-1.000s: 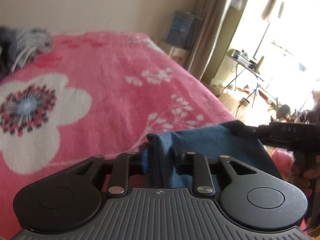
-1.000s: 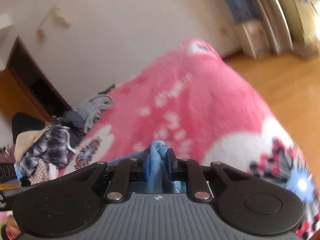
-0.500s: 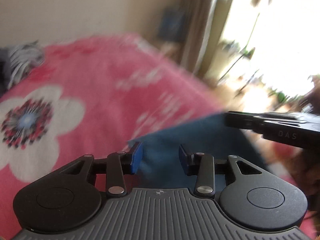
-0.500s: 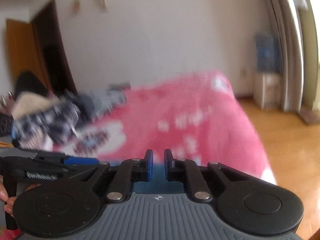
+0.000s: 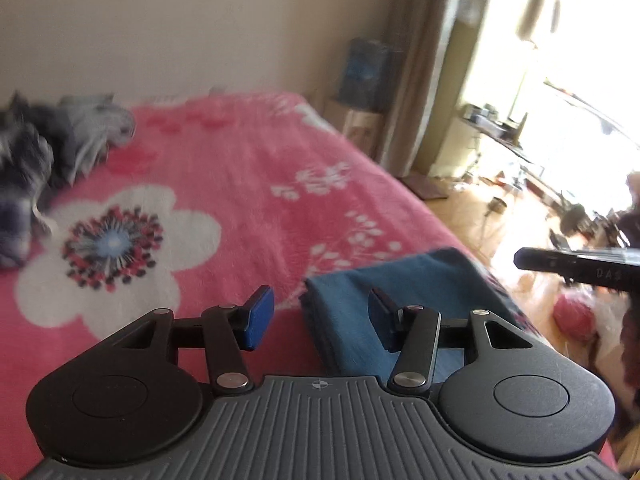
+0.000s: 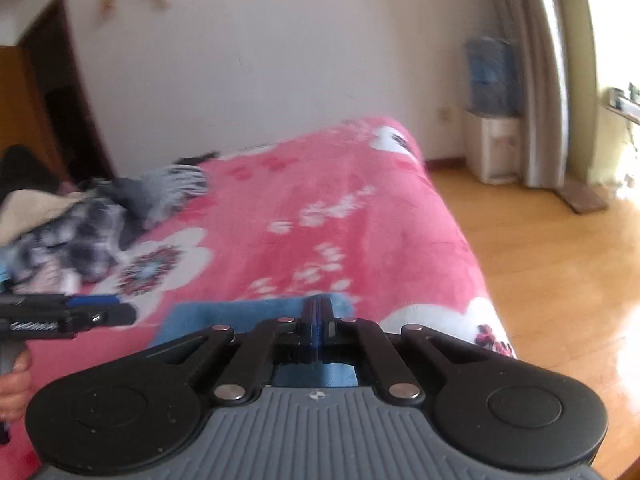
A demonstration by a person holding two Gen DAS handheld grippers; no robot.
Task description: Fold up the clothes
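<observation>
So the blue garment is out of both grippers now and sitting folded on the pink flowered blanket, near the bed's front right corner by the wooden floor. A second ago both tools had pinches of that blue fabric bunched between their pads; now neither does. The left gripper has its jaws apart and opening wider, with nothing between them, and the cloth's left edge lies on the bed below the gap, not touched by either pad. The right gripper has snapped fully together, pads pressed flat against each other with no fabric caught in them, and the blue cloth just shows on the blanket beyond and underneath it. Both views also take in more of the room than before, so both tools look like they've pulled up and away from the bed. Reads like this piece is finished: it's a tidy rectangle with a clean folded edge on the left. Meanwhile the heap of unfolded clothes is well apart at the far left end of the blanket, grey fringed thing and plaid stuff all jumbled, so the next job is probably grabbing one from there.
</observation>
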